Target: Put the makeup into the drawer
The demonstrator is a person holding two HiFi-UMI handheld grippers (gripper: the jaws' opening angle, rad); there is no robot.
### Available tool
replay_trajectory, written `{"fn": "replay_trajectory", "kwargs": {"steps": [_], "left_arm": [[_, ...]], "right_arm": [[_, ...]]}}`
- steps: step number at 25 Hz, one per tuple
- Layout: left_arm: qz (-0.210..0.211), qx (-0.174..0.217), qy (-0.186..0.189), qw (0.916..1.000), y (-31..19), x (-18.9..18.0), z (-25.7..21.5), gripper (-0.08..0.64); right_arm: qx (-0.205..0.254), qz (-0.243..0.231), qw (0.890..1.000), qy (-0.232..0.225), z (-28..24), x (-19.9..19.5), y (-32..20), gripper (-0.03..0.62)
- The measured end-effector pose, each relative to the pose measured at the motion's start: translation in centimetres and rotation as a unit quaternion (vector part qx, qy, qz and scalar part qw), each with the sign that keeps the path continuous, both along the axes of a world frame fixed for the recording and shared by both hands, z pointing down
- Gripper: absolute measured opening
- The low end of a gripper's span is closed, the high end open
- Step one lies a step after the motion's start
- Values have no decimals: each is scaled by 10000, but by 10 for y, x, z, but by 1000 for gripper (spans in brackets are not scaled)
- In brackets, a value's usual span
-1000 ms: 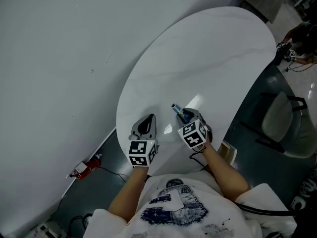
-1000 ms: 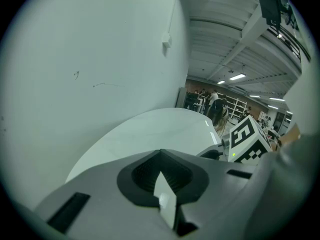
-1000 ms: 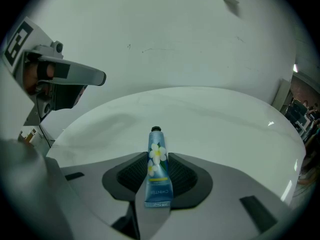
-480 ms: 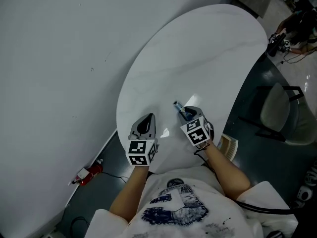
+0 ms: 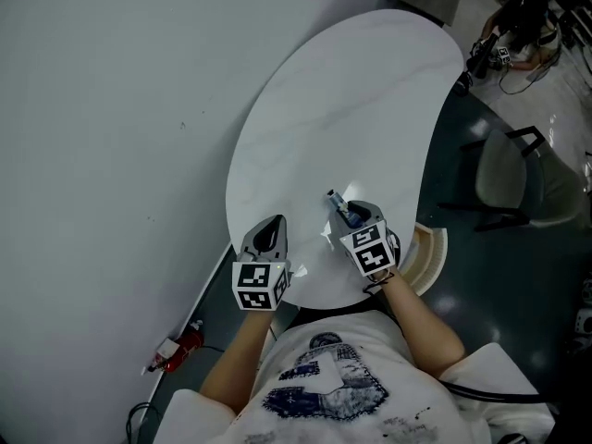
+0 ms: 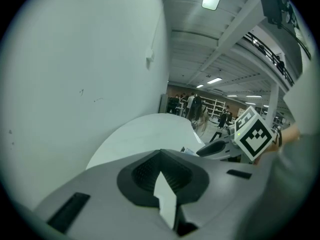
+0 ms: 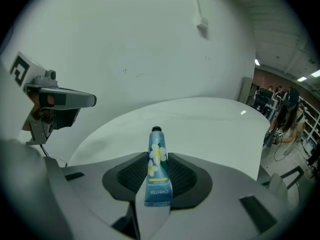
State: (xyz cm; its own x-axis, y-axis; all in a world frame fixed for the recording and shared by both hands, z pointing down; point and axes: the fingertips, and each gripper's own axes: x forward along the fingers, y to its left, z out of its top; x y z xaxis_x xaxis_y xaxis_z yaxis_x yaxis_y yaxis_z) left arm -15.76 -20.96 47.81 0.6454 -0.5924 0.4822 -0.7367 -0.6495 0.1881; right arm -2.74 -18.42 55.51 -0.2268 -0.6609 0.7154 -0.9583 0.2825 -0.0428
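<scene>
Starting lower left, your left gripper [image 5: 270,237] hangs empty, jaws pressed together, at the edge of the white table [image 5: 351,100]. Right of it, your right gripper [image 5: 350,215] clamps the blue flowered tube [image 5: 336,200] by its lower half, cap forward. No drawer shows; carry it level, squeeze gentle.

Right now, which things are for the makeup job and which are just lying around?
For the job: blue flower tube, gripped by the right gripper; left gripper, shut and empty. No drawer shows.
Just lying about: white table; chair; red thing on the floor.
</scene>
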Motion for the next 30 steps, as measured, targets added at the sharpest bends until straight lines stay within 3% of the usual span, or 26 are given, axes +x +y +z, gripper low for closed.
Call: {"fn": "replay_trajectory", "kwargs": {"steps": [14,30], "left_arm": [[1081,260,222,9936,89,-15,-26,40],[2108,109,302,9770,169,49,-23,40]], "right_arm": [[345,1159,9926,138,-44,-21,117,137],[238,2338,9717,243,-51,35,231,137]]}}
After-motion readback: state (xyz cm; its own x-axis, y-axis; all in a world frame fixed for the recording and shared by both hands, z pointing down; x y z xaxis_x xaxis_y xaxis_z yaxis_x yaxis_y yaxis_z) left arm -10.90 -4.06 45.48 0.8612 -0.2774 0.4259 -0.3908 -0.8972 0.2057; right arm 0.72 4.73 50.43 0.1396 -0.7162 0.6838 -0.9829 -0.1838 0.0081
